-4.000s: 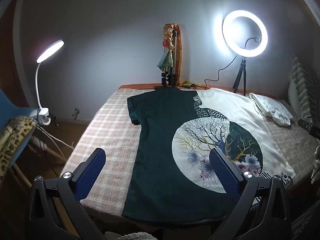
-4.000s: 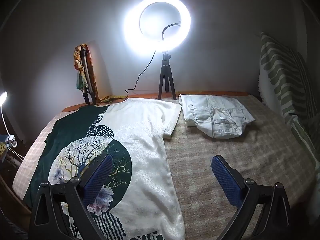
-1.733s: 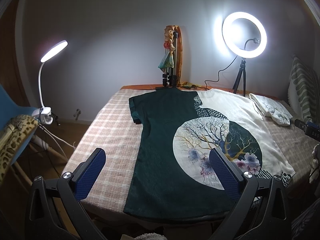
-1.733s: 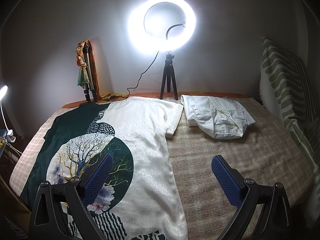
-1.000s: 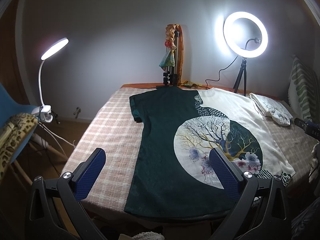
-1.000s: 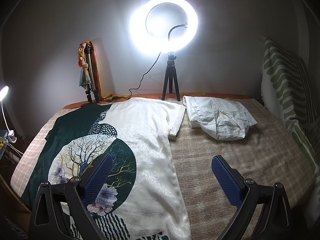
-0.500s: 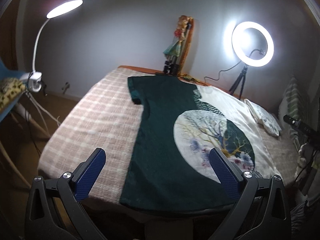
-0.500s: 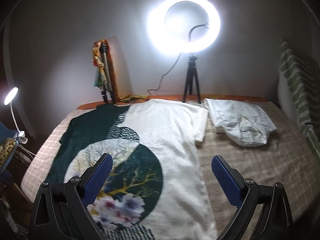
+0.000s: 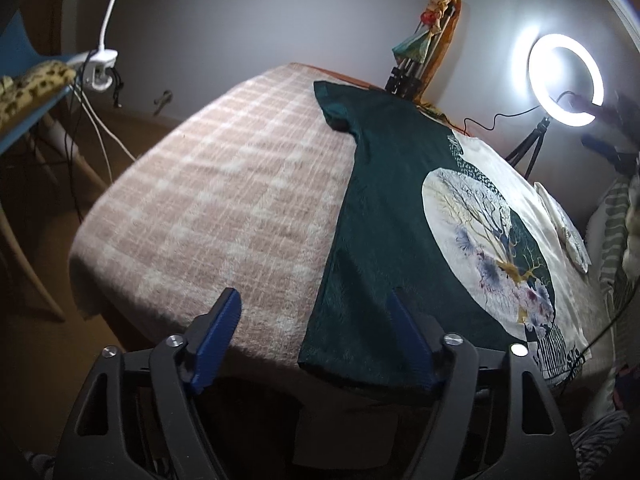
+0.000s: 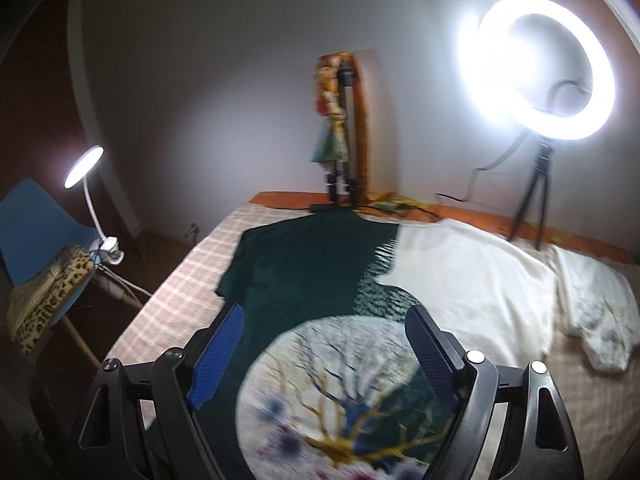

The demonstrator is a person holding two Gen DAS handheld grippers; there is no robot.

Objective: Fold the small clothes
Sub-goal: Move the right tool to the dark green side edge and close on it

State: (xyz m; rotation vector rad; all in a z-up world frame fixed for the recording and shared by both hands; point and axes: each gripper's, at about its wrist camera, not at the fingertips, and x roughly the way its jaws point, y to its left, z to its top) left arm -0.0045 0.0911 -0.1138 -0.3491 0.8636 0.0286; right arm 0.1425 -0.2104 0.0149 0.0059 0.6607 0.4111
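Observation:
A T-shirt, half dark green and half cream with a round tree print, lies flat on the checked blanket. In the right wrist view the T-shirt fills the middle. My left gripper is open and empty, low over the shirt's near left hem corner at the bed's front edge. My right gripper is open and empty, above the print at the shirt's middle.
A folded white garment lies to the shirt's right. A ring light on a tripod and a doll on a stand stand at the back. A clip lamp and blue chair are left of the bed.
Both grippers have swung left and closed in on the shirt. The left now hangs low over the hem corner; the right has moved from the blanket side to above the print.

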